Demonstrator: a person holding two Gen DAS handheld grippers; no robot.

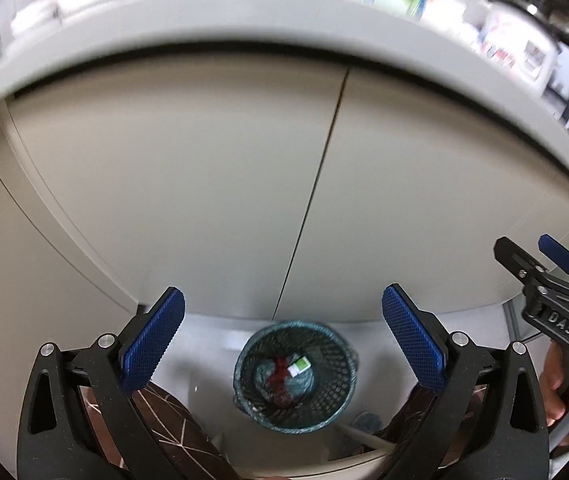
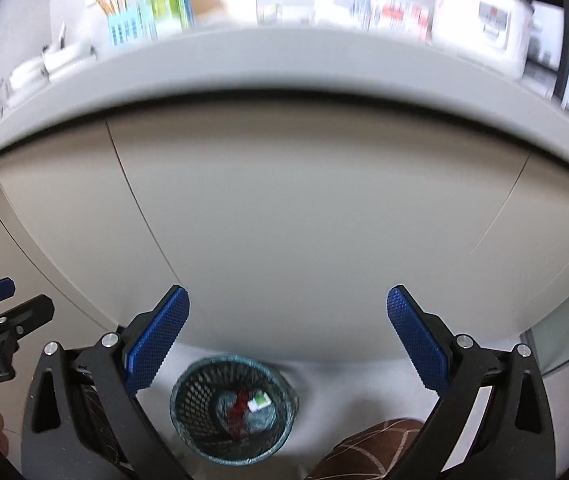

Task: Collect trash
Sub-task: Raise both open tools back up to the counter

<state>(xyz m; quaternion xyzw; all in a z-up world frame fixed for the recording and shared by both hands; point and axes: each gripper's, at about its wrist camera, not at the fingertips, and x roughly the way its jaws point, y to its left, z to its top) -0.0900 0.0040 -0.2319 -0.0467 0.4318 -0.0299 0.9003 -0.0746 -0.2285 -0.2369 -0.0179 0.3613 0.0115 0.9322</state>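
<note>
Trash (image 1: 298,367), a small white-and-green carton beside a red wrapper (image 1: 280,374), is seen lying at the bottom of the lined mesh wastebasket (image 1: 340,364) on the floor below the cabinet doors (image 1: 204,184). Both pieces are judged light and crushable, best pinched at an edge. The left gripper (image 1: 283,340) is held apart and empty; the right gripper (image 2: 288,340) likewise.
</note>
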